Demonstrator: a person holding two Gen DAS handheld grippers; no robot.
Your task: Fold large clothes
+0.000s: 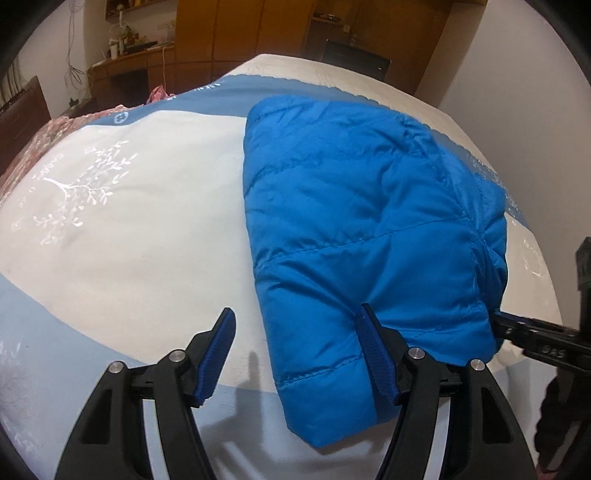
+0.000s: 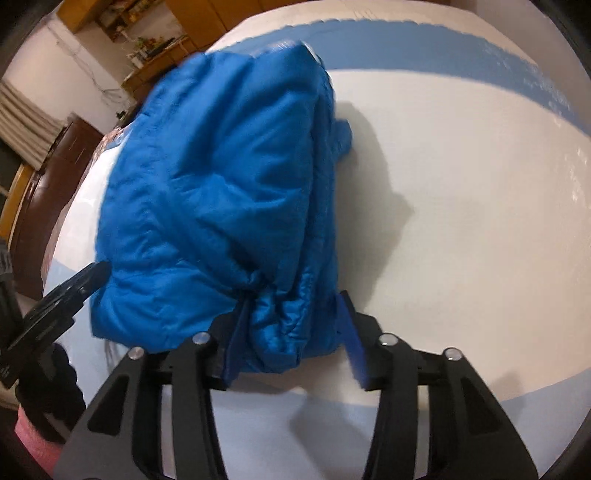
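Both tools tilt down: left tool (image 1: pixel 295 354) released astride the folded jacket's (image 1: pixel 362 221) near-left edge, right tool (image 2: pixel 291 332) grasping its bunched corner; bed (image 2: pixel 461 221) bare rightward.

I'm seeing both tools wearing matte black linkage arms with round silver pivot screws: the left gripper (image 1: pixel 295 350) and right gripper (image 2: pixel 291 332) are showing ribbed royal-blue pads (image 1: pixel 218 356), and a pink cuff (image 2: pixel 35 439) is showing.

A home bedroom: patterned bedspread (image 1: pixel 147 229) (blue-and-cream), wooden wardrobe (image 1: pixel 240 33), cluttered desk (image 1: pixel 129 62).
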